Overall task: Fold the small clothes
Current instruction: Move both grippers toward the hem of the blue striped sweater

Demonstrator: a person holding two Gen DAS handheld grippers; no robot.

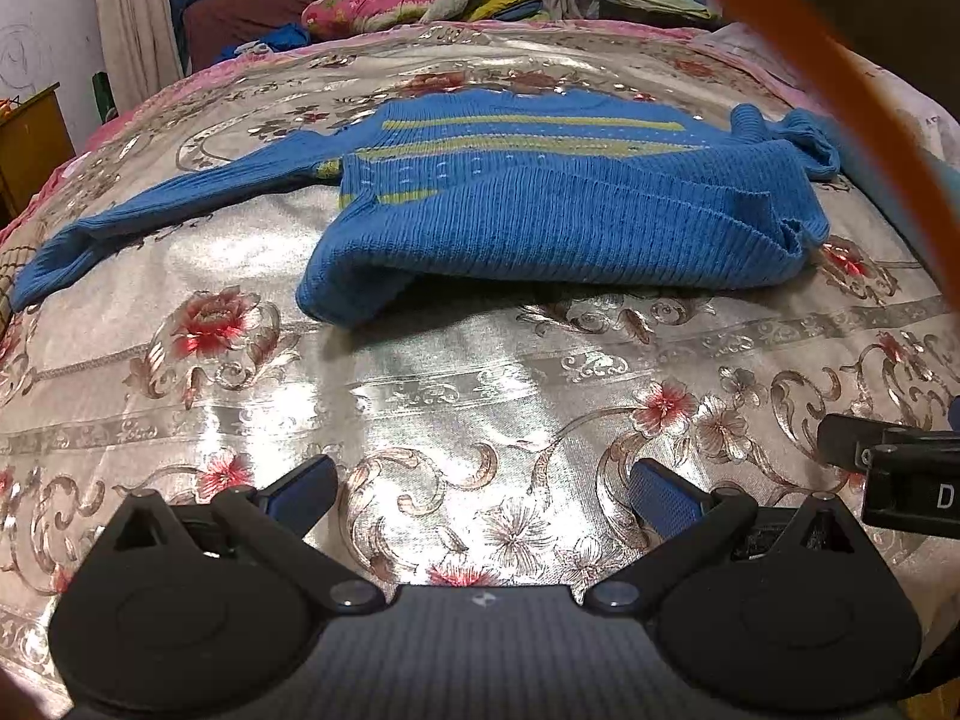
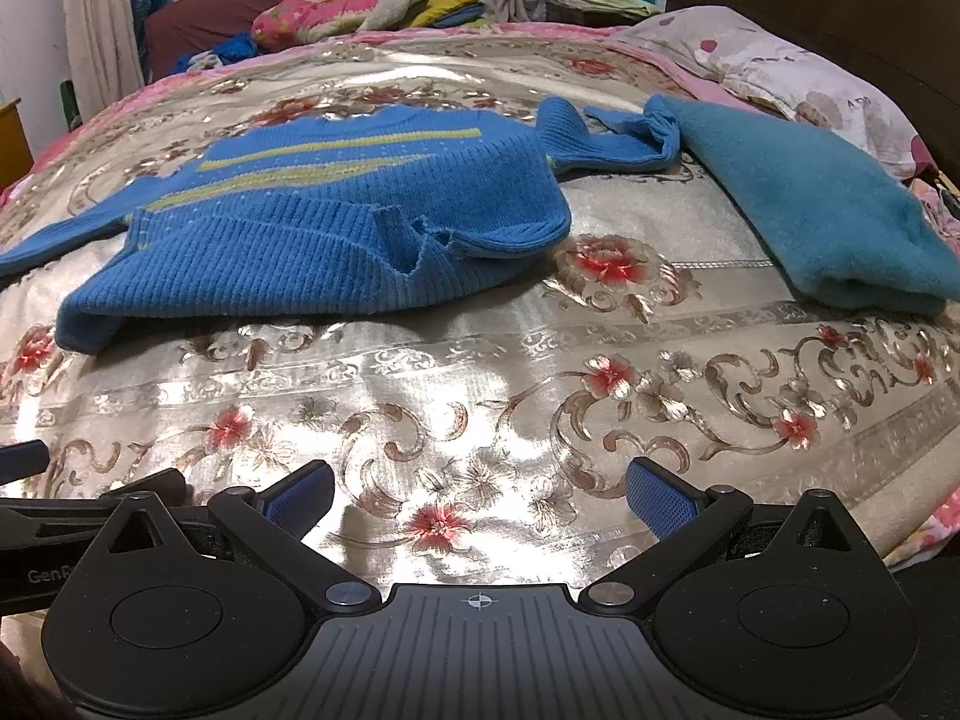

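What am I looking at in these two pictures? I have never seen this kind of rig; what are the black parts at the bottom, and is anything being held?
No robot here: a person holds a two-finger gripper in each hand, each carrying a fisheye camera that looks forward along its fingers. One picture comes from the left gripper, the other from the right gripper. The black parts with blue pads are the grippers' own fingers. Both are open and hold nothing. Ahead, on a shiny floral bedspread, lies a blue knitted sweater with yellow stripes, its lower part folded up over the body, one sleeve stretched out sideways. To its right lies a folded teal garment.
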